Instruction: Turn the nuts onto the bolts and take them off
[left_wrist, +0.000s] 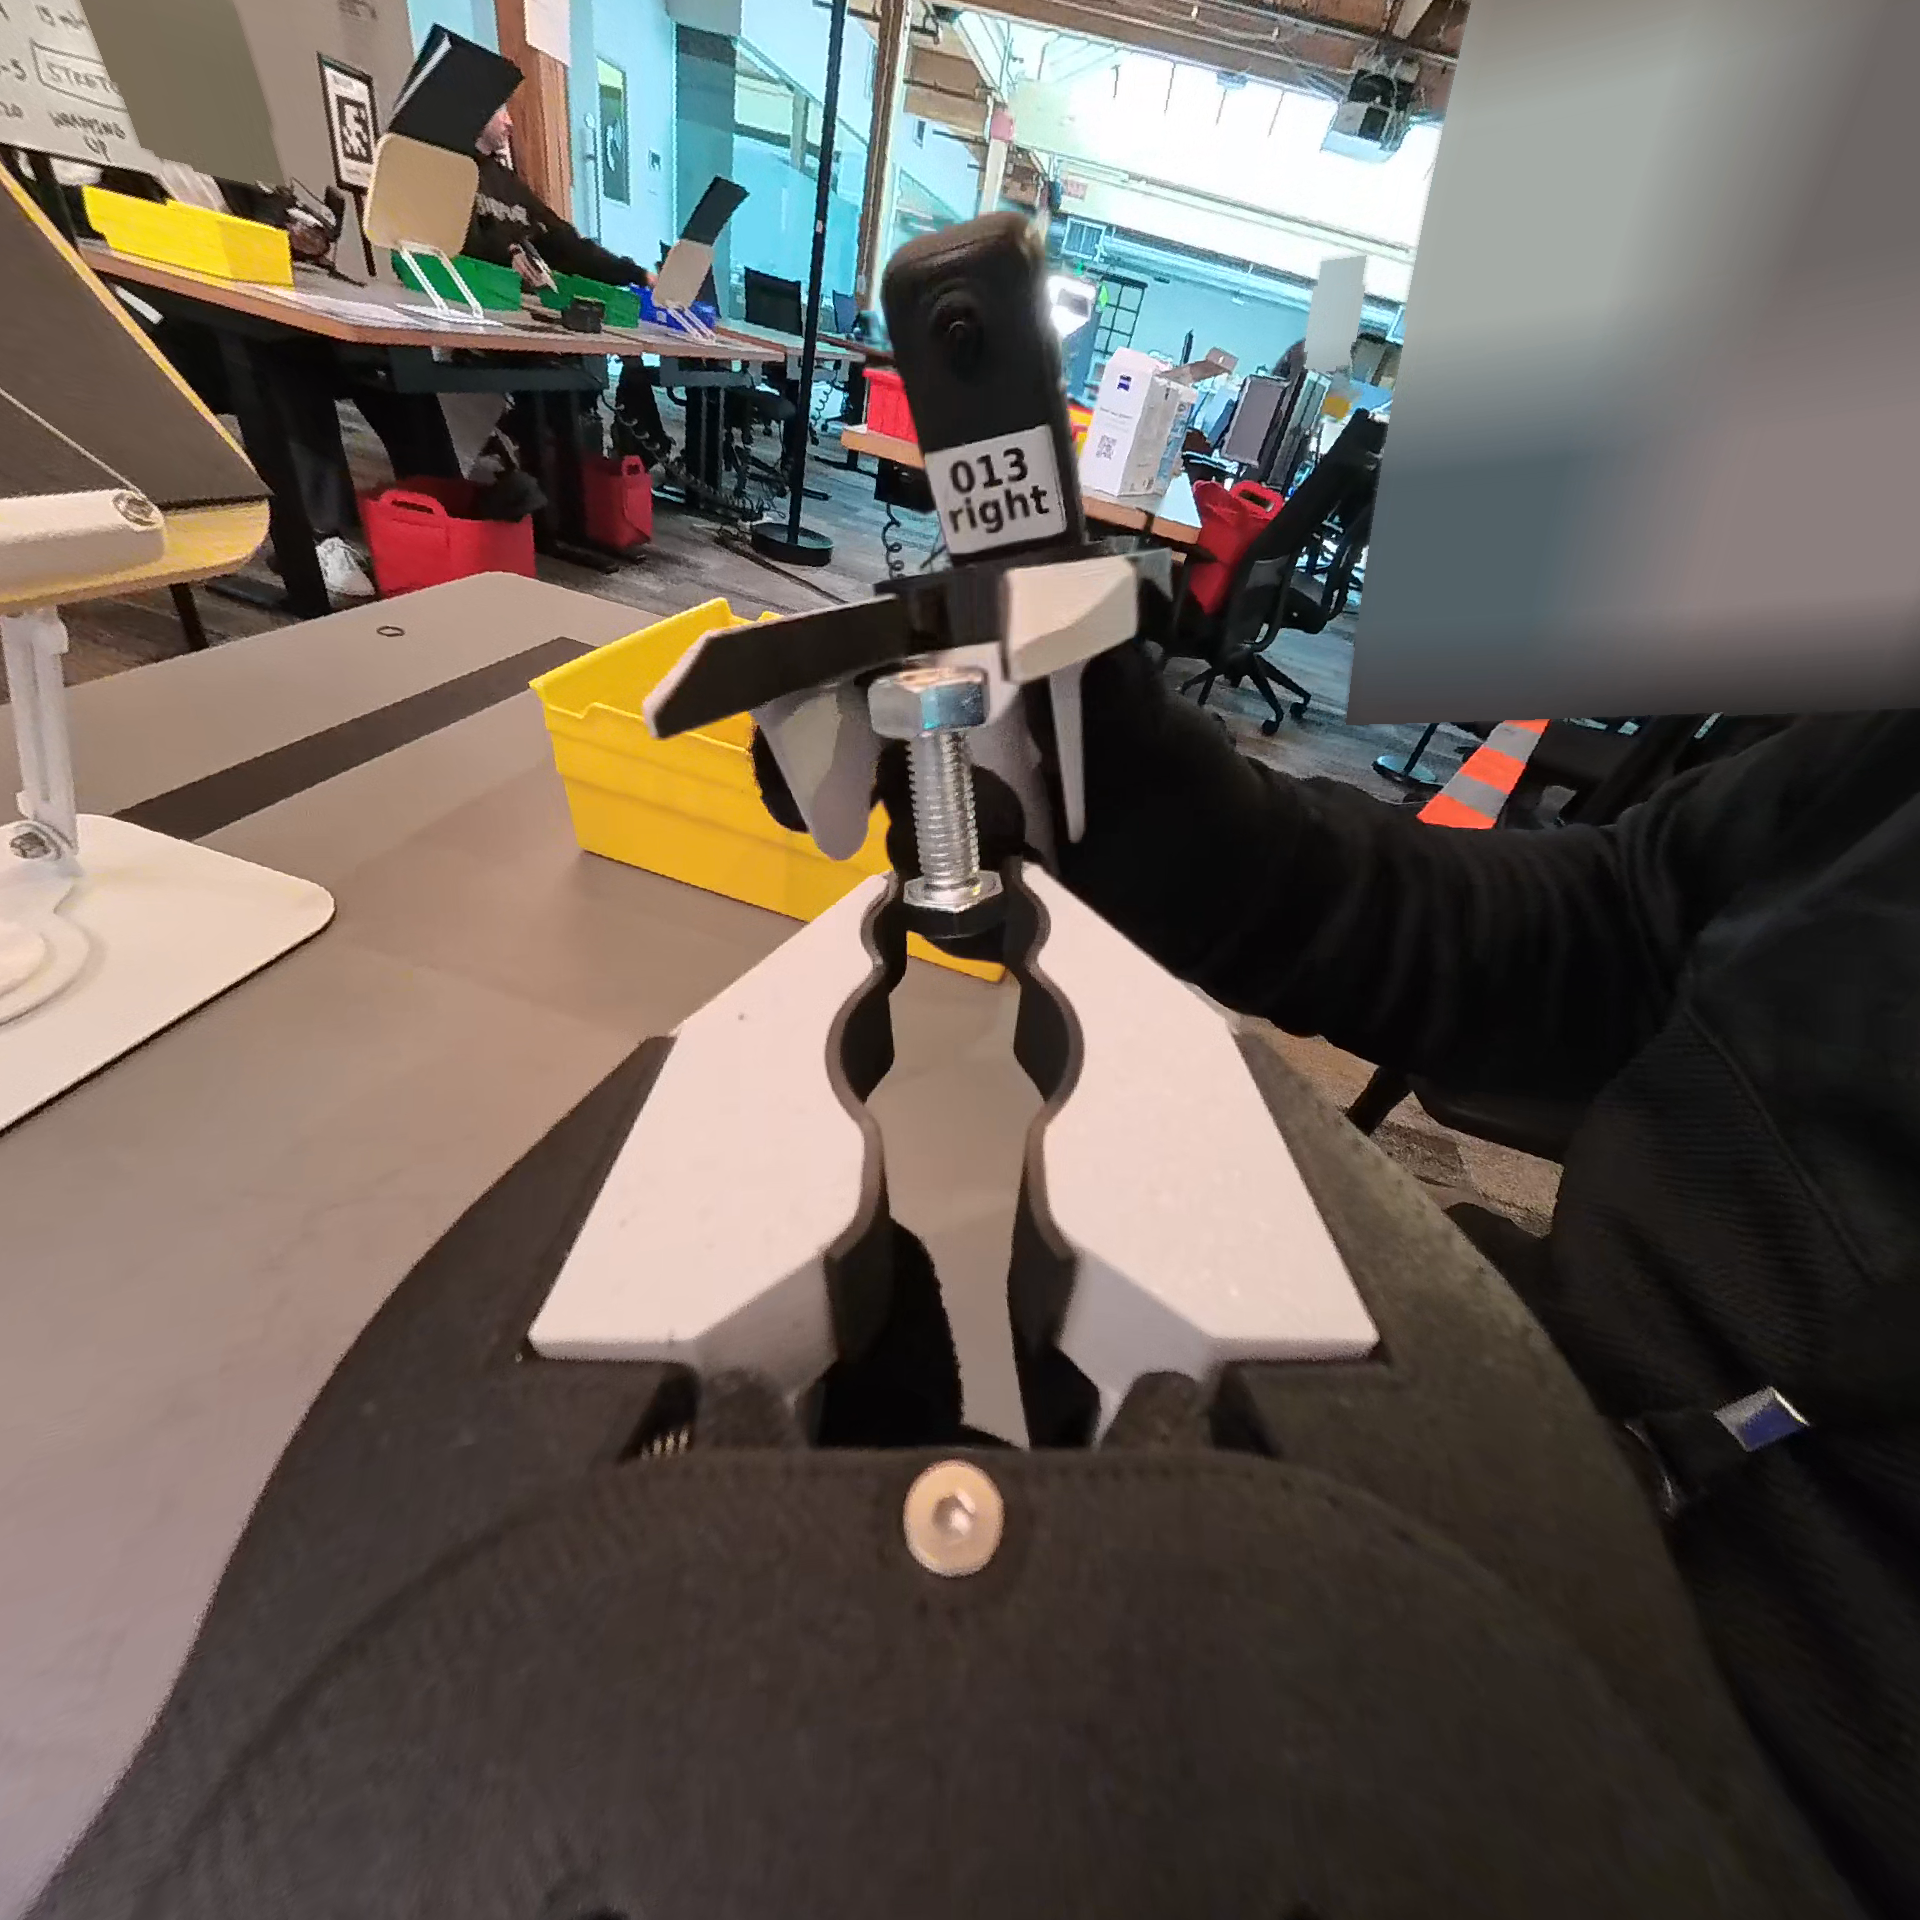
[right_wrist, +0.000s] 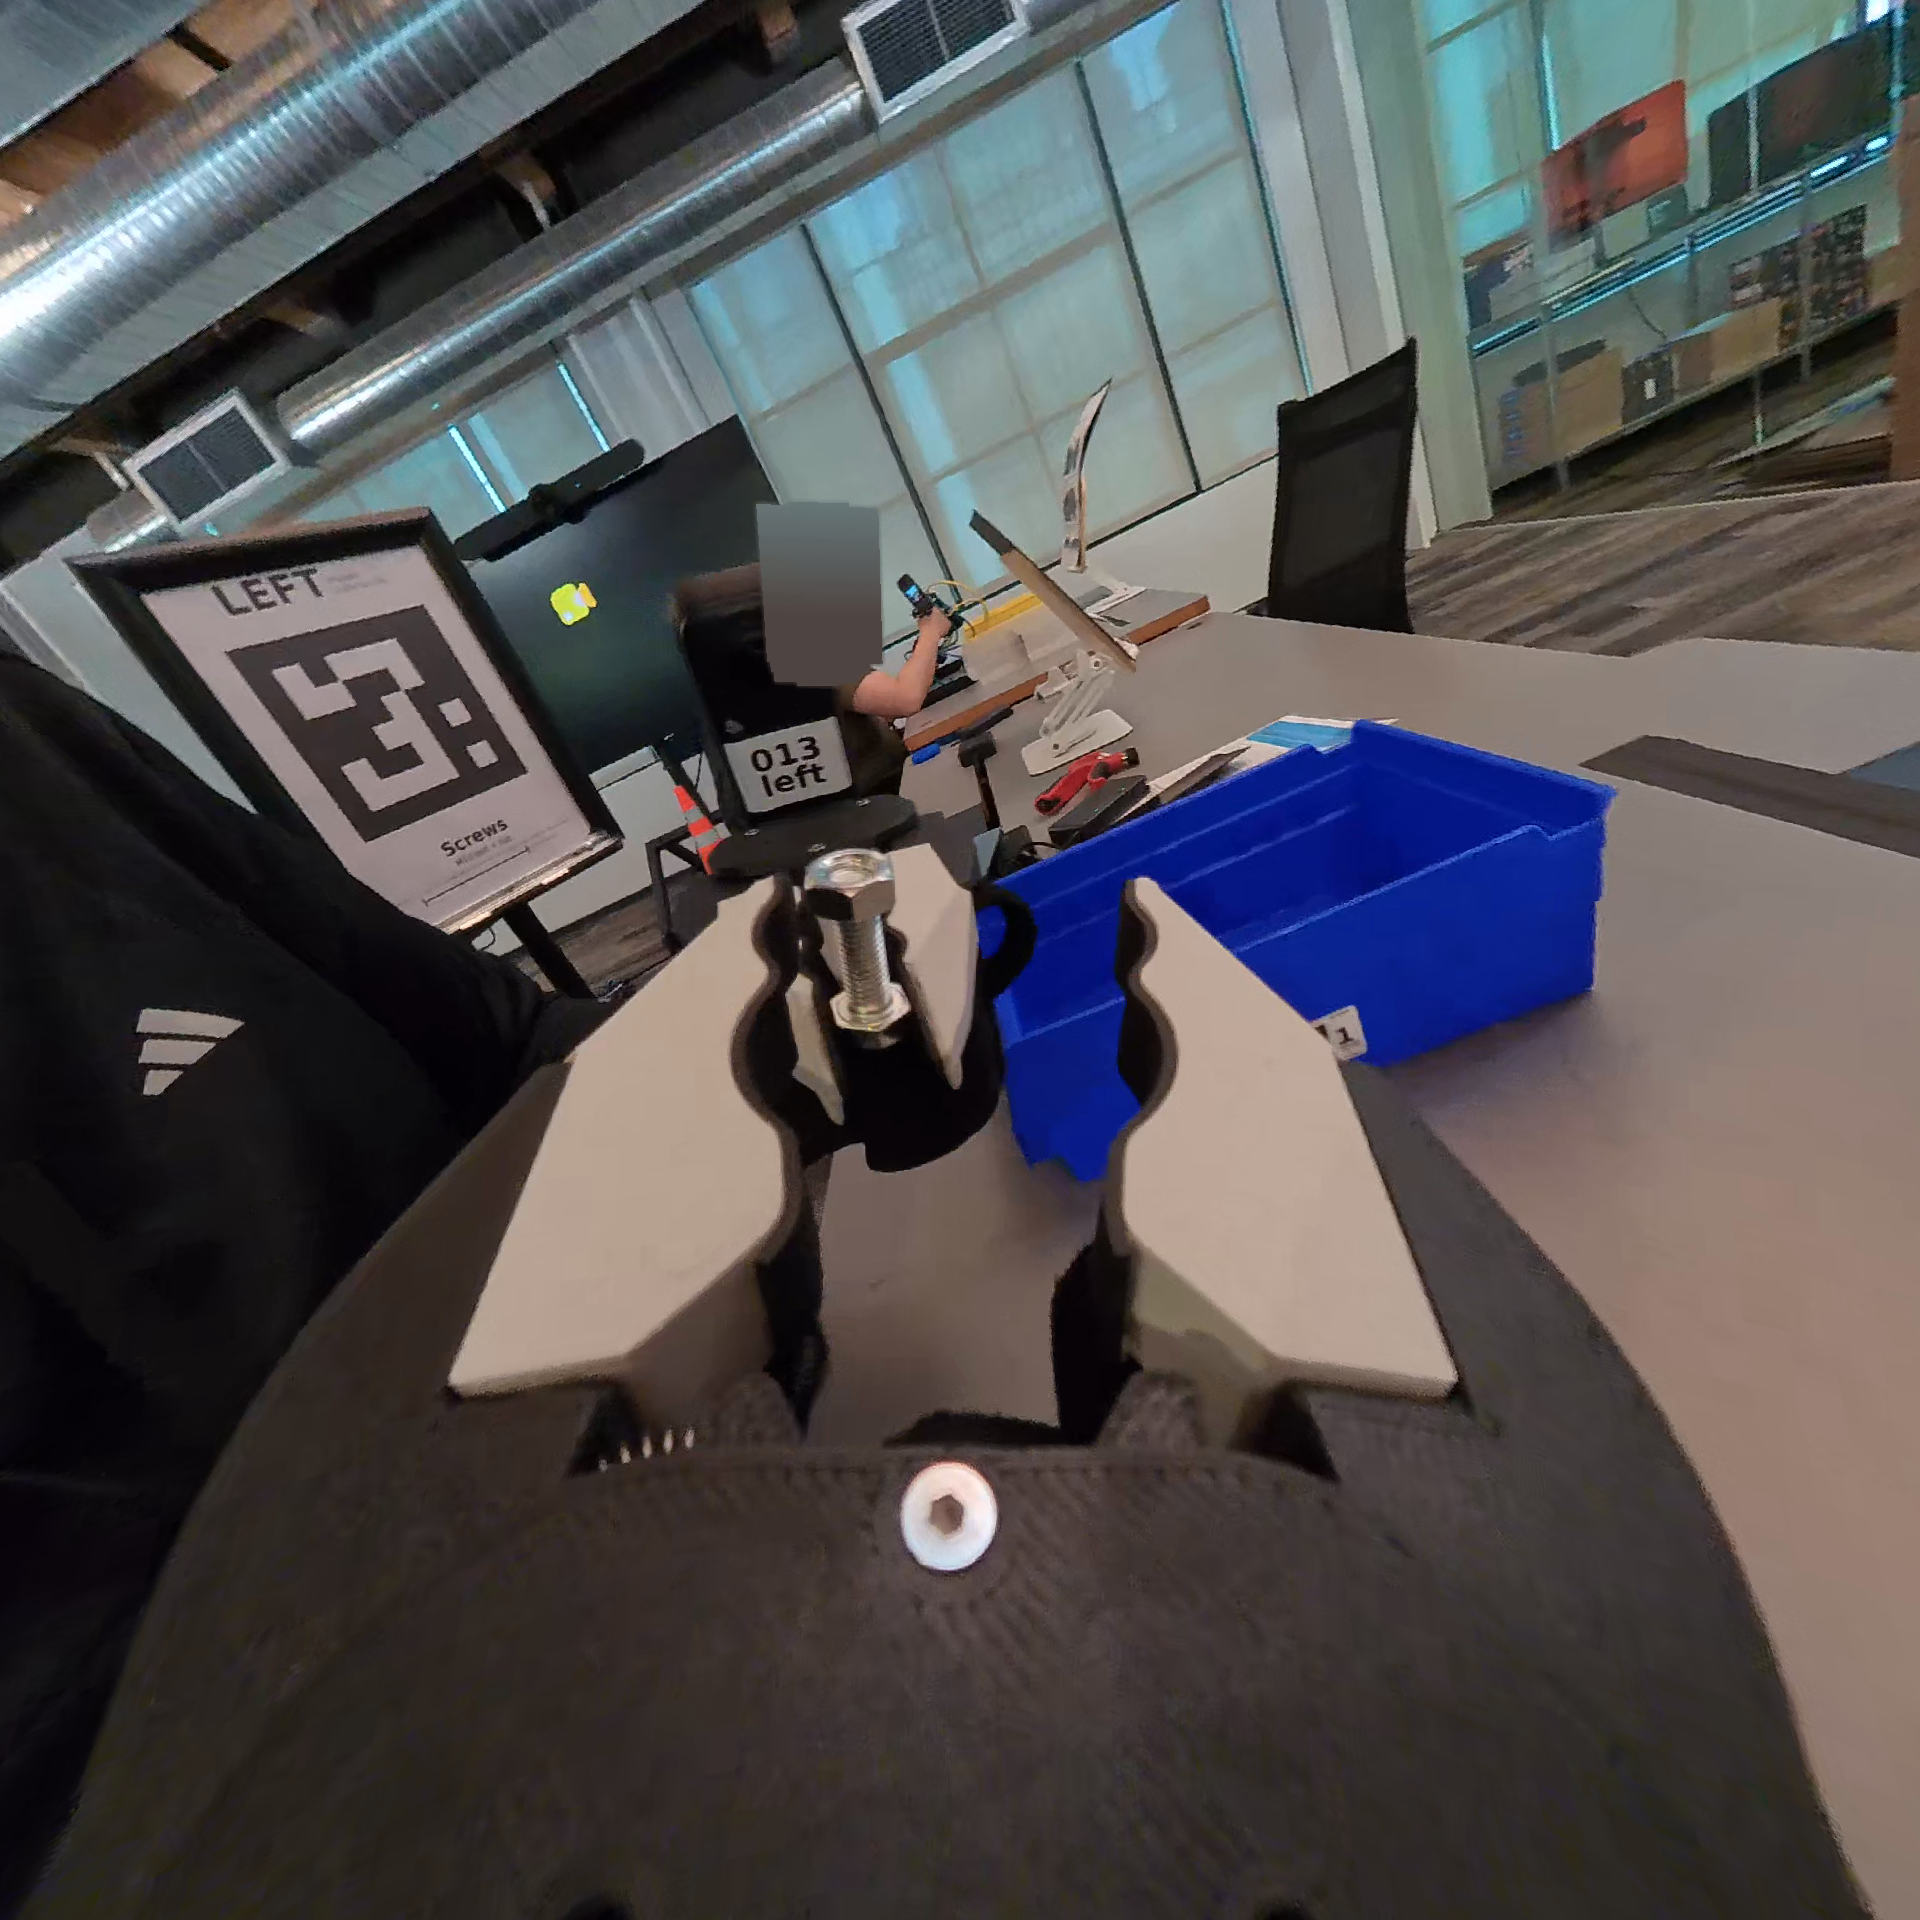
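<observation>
A silver bolt (left_wrist: 940, 790) stands upright in the air with its hex head (left_wrist: 928, 698) on top and a nut (left_wrist: 951, 891) threaded near its lower end. My left gripper (left_wrist: 951, 906) is shut on the nut and holds the bolt up. The right gripper (left_wrist: 940, 769) faces it with its jaws spread around the head end. In the right wrist view my right gripper (right_wrist: 951, 904) is open; the bolt head (right_wrist: 850, 881) sits close to its left finger (right_wrist: 665, 1122), apart from the right one. The nut (right_wrist: 868, 1006) sits between the left gripper's (right_wrist: 883, 1029) fingers.
A yellow bin (left_wrist: 665, 790) stands on the grey table (left_wrist: 416, 987) behind the bolt. A blue bin (right_wrist: 1403, 894) stands right of my right gripper. A white stand base (left_wrist: 156, 935) is at the left. A framed sign (right_wrist: 364, 717) stands behind. A person's black sleeve (left_wrist: 1351, 935) reaches in. Tip to tip, the grippers are about 4 centimeters apart. The white stand base (left_wrist: 156, 935) is about equally far from each gripper, around 40 centimeters.
</observation>
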